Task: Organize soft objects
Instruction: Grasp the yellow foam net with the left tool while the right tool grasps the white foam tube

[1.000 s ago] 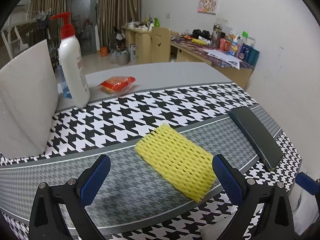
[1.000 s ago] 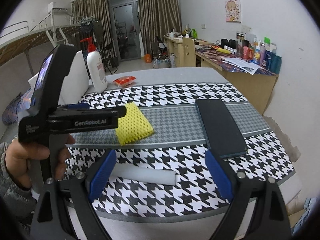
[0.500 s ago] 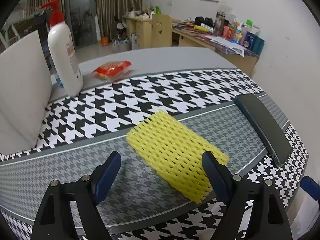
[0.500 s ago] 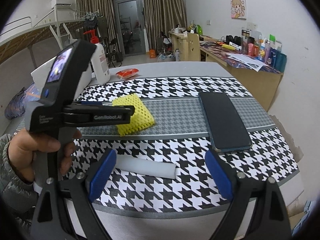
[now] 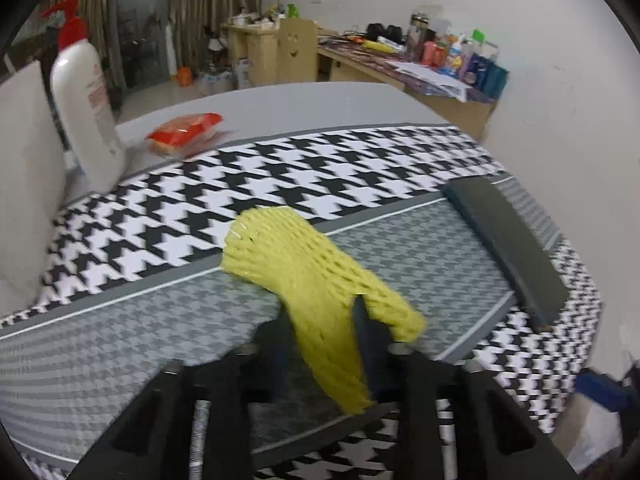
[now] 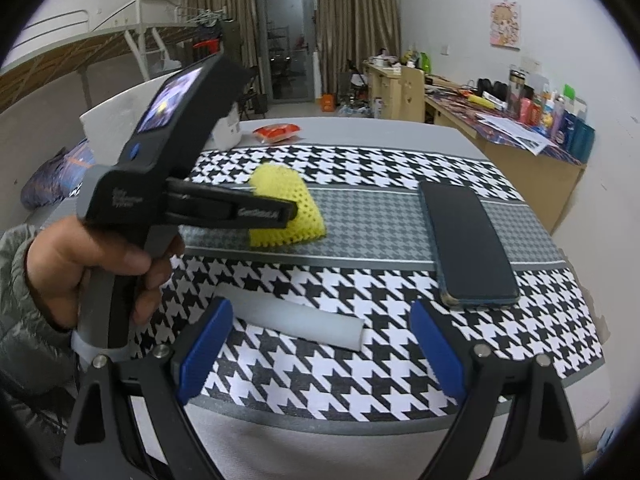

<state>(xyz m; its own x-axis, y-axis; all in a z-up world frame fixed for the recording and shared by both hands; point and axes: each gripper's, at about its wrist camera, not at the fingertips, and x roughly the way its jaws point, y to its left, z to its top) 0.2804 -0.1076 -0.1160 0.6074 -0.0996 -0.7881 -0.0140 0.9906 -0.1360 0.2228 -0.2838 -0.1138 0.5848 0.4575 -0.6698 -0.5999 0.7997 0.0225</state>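
A yellow foam net sleeve [image 5: 304, 264] lies on the grey band of the houndstooth tablecloth [image 5: 360, 168]. My left gripper [image 5: 321, 315] pinches its near end, the jaws still closing, and the net bulges up between the pads. The right wrist view shows the same left gripper [image 6: 290, 211], held by a hand [image 6: 80, 268], on the net sleeve [image 6: 286, 184]. My right gripper [image 6: 320, 314] stands open above the table's near edge with nothing between its fingers. A white foam strip [image 6: 296, 320] lies flat just beyond them.
A dark phone [image 6: 464, 240] lies right of the net; the left wrist view shows this phone [image 5: 508, 240] too. A white pump bottle [image 5: 84, 100] and a white box [image 5: 24, 184] stand at the far left, with a red packet [image 5: 184, 132] behind. A wall lies to the right.
My left gripper came forward and down over the yellow net, and its jaws went from wide open to pinching it; the net buckled upward. The right gripper stayed open and barely moved.
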